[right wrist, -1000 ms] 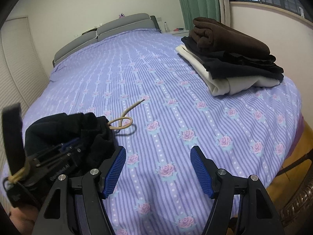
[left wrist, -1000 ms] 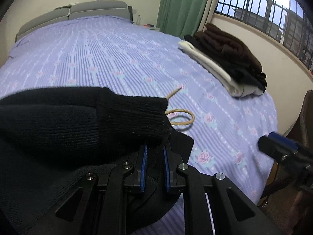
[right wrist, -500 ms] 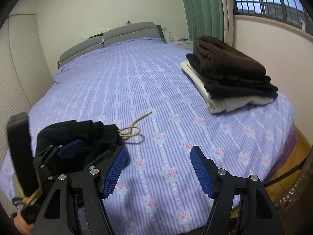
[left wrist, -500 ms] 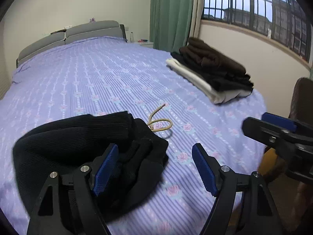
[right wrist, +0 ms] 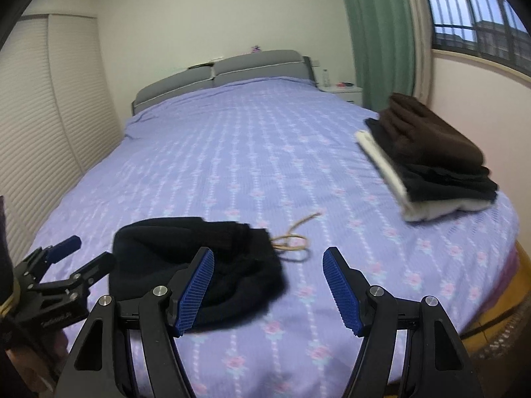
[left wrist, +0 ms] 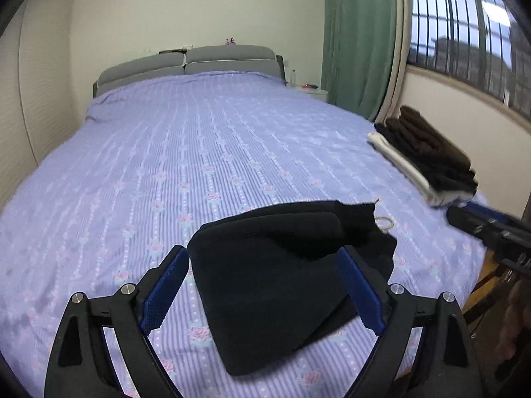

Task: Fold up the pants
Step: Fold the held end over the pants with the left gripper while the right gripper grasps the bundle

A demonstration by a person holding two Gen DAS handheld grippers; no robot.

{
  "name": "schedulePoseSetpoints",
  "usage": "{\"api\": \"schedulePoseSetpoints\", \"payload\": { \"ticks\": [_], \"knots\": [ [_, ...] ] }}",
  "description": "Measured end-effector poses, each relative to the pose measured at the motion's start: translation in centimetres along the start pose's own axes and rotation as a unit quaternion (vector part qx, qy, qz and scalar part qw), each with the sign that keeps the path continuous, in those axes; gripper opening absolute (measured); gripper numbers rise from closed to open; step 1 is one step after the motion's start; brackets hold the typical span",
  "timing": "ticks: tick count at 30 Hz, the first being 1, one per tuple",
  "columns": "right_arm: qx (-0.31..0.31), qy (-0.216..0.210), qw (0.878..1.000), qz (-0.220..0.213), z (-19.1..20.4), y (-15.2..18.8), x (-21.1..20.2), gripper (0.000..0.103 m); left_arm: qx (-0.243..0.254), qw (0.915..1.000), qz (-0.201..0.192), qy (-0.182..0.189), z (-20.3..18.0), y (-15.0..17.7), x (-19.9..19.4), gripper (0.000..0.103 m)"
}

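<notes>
The black knit pants [left wrist: 282, 272] lie folded in a compact bundle near the front edge of the bed, with a tan drawstring [left wrist: 385, 222] sticking out on the right. My left gripper [left wrist: 262, 295] is open and empty, raised above and just in front of the bundle. In the right wrist view the pants [right wrist: 186, 258] lie at lower left with the drawstring [right wrist: 292, 242] looped beside them. My right gripper [right wrist: 268, 288] is open and empty, to the right of the bundle. The left gripper [right wrist: 66, 262] shows at the left edge there.
A purple floral bedsheet [left wrist: 199, 152] covers the wide bed. A stack of folded brown, black and white clothes [right wrist: 428, 152] sits at the bed's right edge, also in the left wrist view [left wrist: 428, 156]. Grey headboard [left wrist: 189, 63], green curtain [left wrist: 358, 39], window at right.
My left gripper opened and let go of the pants, then pulled back and up. The bundle now rests on the bed. My right gripper also rose and drew back.
</notes>
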State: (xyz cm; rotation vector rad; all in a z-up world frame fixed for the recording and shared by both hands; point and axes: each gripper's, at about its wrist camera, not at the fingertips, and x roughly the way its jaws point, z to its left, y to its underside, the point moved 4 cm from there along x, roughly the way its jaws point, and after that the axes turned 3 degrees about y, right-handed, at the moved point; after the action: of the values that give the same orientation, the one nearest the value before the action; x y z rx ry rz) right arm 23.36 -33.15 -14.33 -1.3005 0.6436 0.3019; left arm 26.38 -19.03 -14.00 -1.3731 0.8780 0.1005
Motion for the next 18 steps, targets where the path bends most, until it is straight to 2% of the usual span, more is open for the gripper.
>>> {"api": "schedulePoseSetpoints", "payload": {
  "ticks": [2, 3, 6, 8, 9, 11, 13, 16, 18],
  "knots": [
    [-0.018, -0.024, 1.0, -0.003, 2.1, -0.5, 1.4, 0.068, -0.014, 0.9996, -0.008, 0.022, 0.4, 0.0, 0.5, 0.091],
    [-0.031, -0.038, 0.999, -0.002, 3.2, -0.7, 2.2, 0.065, -0.018, 0.9993, -0.011, 0.032, 0.4, 0.0, 0.8, 0.09],
    [-0.073, -0.077, 0.994, 0.027, 6.3, -0.8, 5.5, 0.047, -0.014, 0.9994, -0.006, 0.032, 0.6, 0.4, 2.6, 0.084],
    [-0.094, -0.091, 0.99, 0.054, 7.7, -0.4, 7.6, 0.039, -0.017, 0.9995, 0.013, 0.023, 1.3, 0.9, 4.3, 0.081],
    [-0.101, -0.095, 0.988, 0.071, 8.2, -0.1, 8.8, 0.032, -0.023, 0.9992, 0.024, 0.021, 1.7, 1.2, 5.1, 0.081],
    [-0.096, -0.098, 0.985, 0.108, 8.2, 1.0, 10.8, 0.031, -0.032, 0.9987, 0.034, 0.019, 2.5, 1.6, 6.4, 0.081],
    [-0.087, -0.097, 0.981, 0.142, 7.8, 2.3, 12.5, 0.031, -0.019, 0.9991, 0.037, 0.006, 2.8, 2.0, 7.1, 0.081],
    [-0.098, -0.087, 0.978, 0.163, 7.2, 4.0, 13.6, 0.03, -0.009, 0.9986, 0.05, -0.01, 3.3, 2.6, 8.3, 0.083],
    [-0.121, -0.076, 0.975, 0.171, 7.2, 5.1, 13.6, 0.029, -0.033, 0.9962, 0.081, 0.007, 4.2, 3.3, 9.9, 0.087]
  ]
}}
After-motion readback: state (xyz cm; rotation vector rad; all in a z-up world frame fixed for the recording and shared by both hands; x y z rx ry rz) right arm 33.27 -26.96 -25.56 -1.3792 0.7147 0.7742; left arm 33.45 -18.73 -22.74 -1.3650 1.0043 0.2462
